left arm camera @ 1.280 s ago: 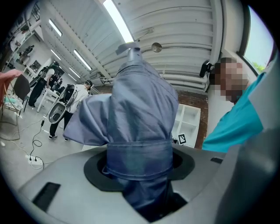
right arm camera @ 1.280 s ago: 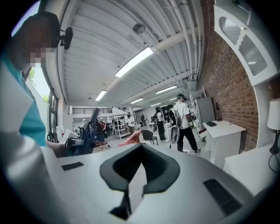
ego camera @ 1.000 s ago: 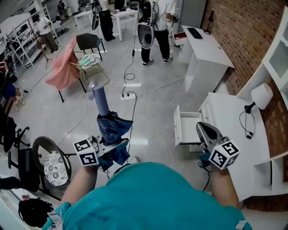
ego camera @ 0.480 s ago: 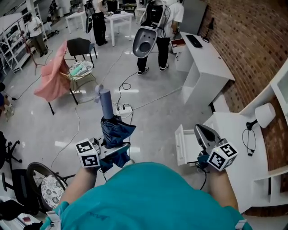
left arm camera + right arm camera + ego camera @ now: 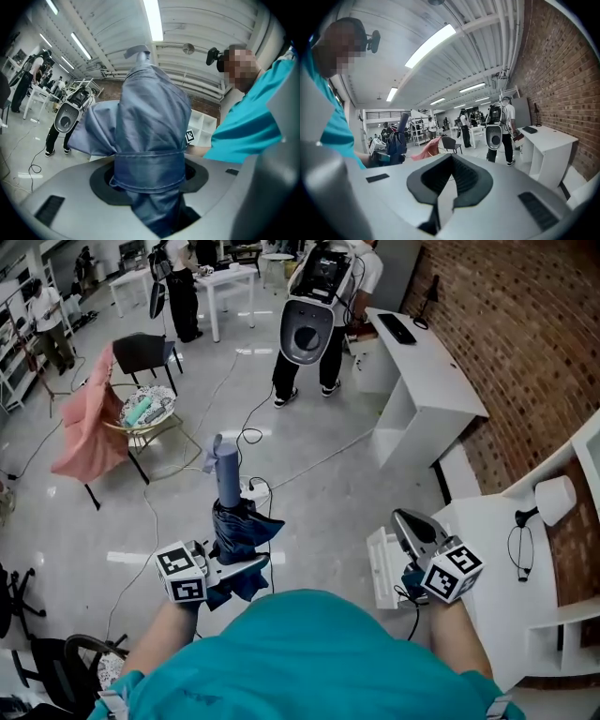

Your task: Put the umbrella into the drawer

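A folded dark blue umbrella (image 5: 236, 526) stands upright in my left gripper (image 5: 234, 568), its grey-blue handle (image 5: 227, 474) pointing up. In the left gripper view the strapped cloth of the umbrella (image 5: 150, 122) fills the gap of the left gripper (image 5: 149, 176), whose jaws are shut on it. My right gripper (image 5: 410, 526) is shut with nothing in it; its pads meet in the right gripper view (image 5: 449, 180), which also shows the umbrella (image 5: 396, 140) at the left. The white drawer (image 5: 382, 568) stands pulled out of the desk, just left of the right gripper.
A white desk (image 5: 487, 577) at the right carries a lamp (image 5: 553, 498) and a cable. A person wearing a backpack unit (image 5: 314, 315) stands ahead beside another white desk (image 5: 422, 371). A chair with pink cloth (image 5: 89, 423) stands left. Cables and a power strip (image 5: 253, 488) lie on the floor.
The person has walked forward, carrying both grippers along. The open drawer has slid down the head view to beside the right gripper. The umbrella stays held upright.
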`<state>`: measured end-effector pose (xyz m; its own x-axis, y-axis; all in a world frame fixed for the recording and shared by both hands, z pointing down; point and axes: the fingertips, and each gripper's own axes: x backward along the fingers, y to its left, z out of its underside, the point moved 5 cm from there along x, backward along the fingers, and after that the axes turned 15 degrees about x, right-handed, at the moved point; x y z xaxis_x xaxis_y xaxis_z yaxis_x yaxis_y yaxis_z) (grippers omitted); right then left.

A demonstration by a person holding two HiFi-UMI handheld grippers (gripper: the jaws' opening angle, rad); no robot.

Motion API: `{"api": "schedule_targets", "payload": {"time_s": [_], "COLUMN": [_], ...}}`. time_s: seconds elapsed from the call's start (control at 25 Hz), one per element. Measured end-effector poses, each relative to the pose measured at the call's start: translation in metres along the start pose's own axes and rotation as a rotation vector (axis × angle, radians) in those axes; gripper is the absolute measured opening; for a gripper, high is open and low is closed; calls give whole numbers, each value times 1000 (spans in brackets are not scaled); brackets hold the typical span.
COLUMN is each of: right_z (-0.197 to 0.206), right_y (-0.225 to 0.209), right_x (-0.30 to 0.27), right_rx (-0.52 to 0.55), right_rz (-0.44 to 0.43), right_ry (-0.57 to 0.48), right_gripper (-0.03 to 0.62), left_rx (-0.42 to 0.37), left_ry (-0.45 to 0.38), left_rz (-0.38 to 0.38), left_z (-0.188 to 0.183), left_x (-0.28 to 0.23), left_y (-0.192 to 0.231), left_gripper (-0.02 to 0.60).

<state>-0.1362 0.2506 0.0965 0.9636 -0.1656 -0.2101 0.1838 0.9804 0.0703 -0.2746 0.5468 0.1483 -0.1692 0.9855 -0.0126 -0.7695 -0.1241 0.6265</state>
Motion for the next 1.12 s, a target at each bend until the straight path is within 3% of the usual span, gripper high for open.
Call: {"api": "schedule_targets", "payload": {"time_s": [0.28,0.6,0.8,1.12], "right_z": [16,19,16,23], "right_y": [-67,-166,-186,-174], "right_x": [-42,-114,-155,-192], "right_rx": [-40,-15,4,-53], "right_rz": [-50,-237,-316,-216], "right_ry": [10,-35,-34,-12], "right_gripper": [21,21,21,21], "left_rx": [45,76,83,65], "left_ry": [-9,-123,-119,-49], "left_rz": [-63,-215,-259,-187], "left_z": [-21,-64,-75,-102], "left_x": [-40,-104,-128,-104], "left_y": [44,74,86,145], "left_gripper": [249,250,250,249]}}
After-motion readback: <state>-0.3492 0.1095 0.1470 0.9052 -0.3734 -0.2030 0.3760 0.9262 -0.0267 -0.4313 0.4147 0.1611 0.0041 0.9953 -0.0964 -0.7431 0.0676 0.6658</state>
